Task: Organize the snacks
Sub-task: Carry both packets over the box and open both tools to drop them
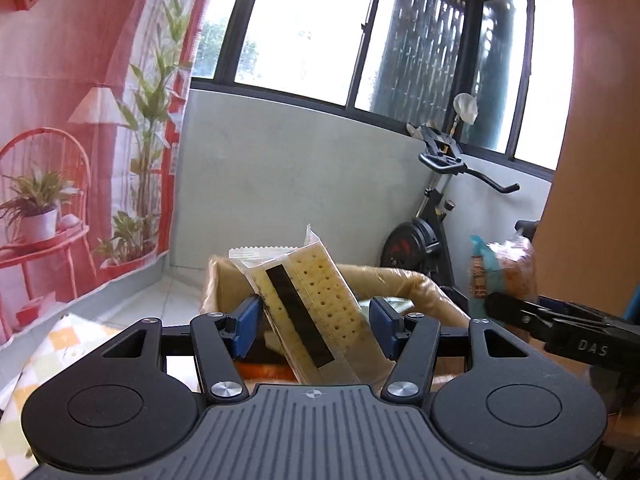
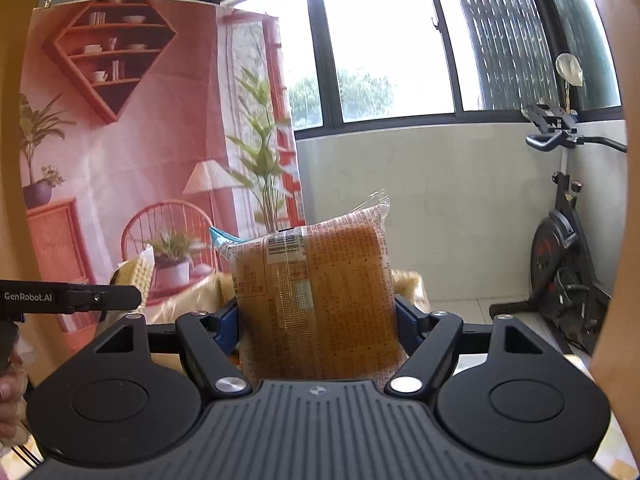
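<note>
My left gripper [image 1: 314,326] stands wide around a clear pack of pale crackers [image 1: 316,308] with a black strip. The pack leans against the left pad and a gap shows before the right pad. It also shows in the right wrist view [image 2: 138,274]. My right gripper [image 2: 316,320] is shut on an orange-brown snack pack [image 2: 320,300] with a barcode and holds it upright. The same pack shows at the right of the left wrist view [image 1: 502,270]. A cardboard box [image 1: 404,280] with open flaps lies just beyond both grippers.
A patterned cloth [image 1: 60,356] covers the surface at the left. An exercise bike [image 2: 568,280] stands by the wall at the right. A pink printed backdrop [image 2: 132,160] hangs at the left. Windows [image 2: 384,48] run along the back.
</note>
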`<move>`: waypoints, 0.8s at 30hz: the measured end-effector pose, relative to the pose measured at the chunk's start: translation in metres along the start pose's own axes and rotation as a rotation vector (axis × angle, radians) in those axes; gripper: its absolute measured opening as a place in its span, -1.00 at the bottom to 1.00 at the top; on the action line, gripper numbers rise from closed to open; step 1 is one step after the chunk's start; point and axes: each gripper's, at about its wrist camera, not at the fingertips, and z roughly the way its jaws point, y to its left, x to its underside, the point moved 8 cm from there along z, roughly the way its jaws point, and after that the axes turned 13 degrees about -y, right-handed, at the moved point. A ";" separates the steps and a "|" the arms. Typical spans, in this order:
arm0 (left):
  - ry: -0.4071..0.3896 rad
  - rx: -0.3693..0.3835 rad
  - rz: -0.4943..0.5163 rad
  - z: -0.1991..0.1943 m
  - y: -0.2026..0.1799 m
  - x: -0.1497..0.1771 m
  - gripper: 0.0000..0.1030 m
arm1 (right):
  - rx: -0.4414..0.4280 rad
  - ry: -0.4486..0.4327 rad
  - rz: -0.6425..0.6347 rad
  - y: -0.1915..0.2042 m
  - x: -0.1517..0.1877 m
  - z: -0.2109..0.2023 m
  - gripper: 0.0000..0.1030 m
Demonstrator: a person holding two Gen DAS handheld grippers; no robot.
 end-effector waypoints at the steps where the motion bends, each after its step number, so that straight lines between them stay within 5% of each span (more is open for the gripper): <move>1: 0.000 -0.007 0.007 0.004 0.001 0.001 0.19 | 0.000 -0.004 0.006 -0.001 -0.001 0.009 0.47; 11: 0.068 -0.048 0.072 0.044 0.010 0.021 0.18 | 0.037 0.095 0.062 -0.023 0.037 0.073 0.47; 24: 0.096 -0.058 0.060 0.024 0.023 0.017 0.33 | 0.055 0.159 0.004 -0.015 0.051 0.068 0.66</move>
